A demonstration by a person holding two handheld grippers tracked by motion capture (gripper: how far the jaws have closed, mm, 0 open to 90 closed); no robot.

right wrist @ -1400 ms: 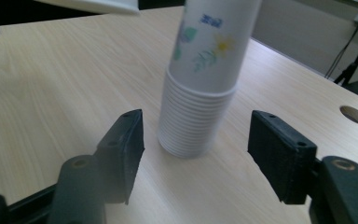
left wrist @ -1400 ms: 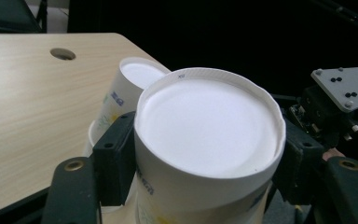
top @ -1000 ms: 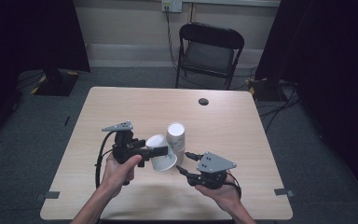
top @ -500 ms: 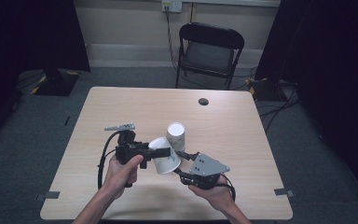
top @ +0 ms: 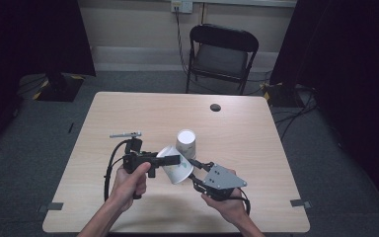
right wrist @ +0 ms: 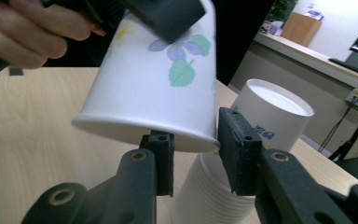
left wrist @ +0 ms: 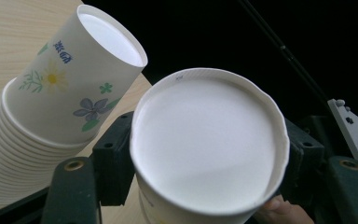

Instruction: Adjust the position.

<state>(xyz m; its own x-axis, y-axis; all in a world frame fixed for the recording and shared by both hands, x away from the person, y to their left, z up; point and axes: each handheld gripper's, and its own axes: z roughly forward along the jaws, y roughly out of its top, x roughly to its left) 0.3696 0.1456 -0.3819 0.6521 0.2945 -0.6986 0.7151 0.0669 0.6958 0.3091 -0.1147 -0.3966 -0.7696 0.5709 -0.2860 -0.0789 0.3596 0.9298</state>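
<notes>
Left gripper (top: 170,159) clamps the flowered cup (top: 176,167), tipped at 7 o'clock off the stack (top: 186,143). Right gripper (right wrist: 193,154) jaws, just closing, probably aren't pinching its rim yet.

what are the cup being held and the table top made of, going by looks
The held cup looks like thin paper, matte white with printed flowers and leaves; its rolled rim and slightly wavy base edge fit that, like the stack of cups beside it. The table top looks like pale wood-grain laminate, smooth with a faint sheen, though real veneer can't be ruled out.
</notes>
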